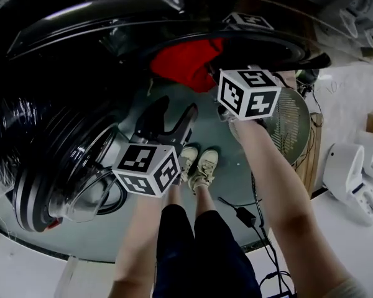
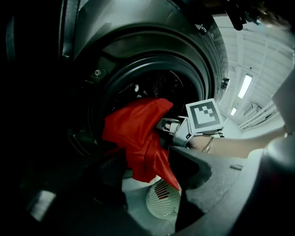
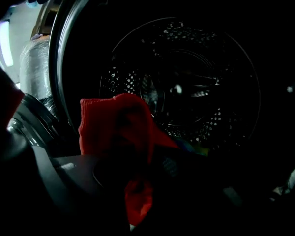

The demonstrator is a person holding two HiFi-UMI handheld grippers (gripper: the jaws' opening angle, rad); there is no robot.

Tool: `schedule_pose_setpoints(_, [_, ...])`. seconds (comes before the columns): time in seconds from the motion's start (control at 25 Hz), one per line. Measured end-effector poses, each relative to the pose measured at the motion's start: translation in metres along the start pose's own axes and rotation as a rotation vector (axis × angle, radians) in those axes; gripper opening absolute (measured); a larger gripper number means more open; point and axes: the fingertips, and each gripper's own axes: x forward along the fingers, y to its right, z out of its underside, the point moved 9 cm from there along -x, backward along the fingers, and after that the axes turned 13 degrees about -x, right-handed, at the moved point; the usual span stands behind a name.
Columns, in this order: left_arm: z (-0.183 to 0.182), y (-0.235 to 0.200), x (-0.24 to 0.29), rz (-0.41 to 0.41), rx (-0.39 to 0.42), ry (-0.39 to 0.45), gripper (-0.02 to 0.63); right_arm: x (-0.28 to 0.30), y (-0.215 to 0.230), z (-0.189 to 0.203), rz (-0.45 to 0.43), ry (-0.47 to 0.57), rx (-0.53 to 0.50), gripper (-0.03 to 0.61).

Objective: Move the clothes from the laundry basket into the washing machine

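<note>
The right gripper [image 3: 137, 176] is closed on a red knitted cloth garment [image 1: 185, 64], which hangs over the lower edge of the round opening of the dark grey washing machine [image 2: 152, 38]. The left gripper [image 1: 170, 120] is below it, apart from the garment, with jaws wide open and holding nothing.
</note>
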Motion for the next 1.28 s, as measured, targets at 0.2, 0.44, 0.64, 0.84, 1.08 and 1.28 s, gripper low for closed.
schedule_pose_setpoints(0.2, [-0.001,-0.009,-0.003,0.027,-0.028,0.045,0.257,0.028,0.002,-0.019,-0.014,0.08,-0.021,0.106])
schedule_pose_setpoints(0.44, [0.001,-0.016,-0.008,0.031,-0.047,0.059,0.257,0.048,0.002,-0.044,0.001,0.127,-0.043,0.117])
schedule_pose_setpoints(0.64, [0.004,-0.017,-0.01,0.035,-0.058,0.041,0.256,0.046,0.005,-0.02,0.03,0.022,-0.018,0.266])
schedule_pose_setpoints(0.84, [0.006,-0.015,-0.011,0.038,-0.068,0.037,0.256,0.011,0.007,0.001,0.047,-0.014,-0.052,0.366])
schedule_pose_setpoints(1.08, [0.013,-0.01,-0.006,0.041,-0.09,0.027,0.256,-0.033,0.002,0.062,0.046,-0.196,-0.115,0.454])
schedule_pose_setpoints(1.28, [0.018,-0.008,-0.001,0.053,-0.094,0.018,0.256,-0.026,0.019,0.108,0.188,-0.344,0.013,0.555])
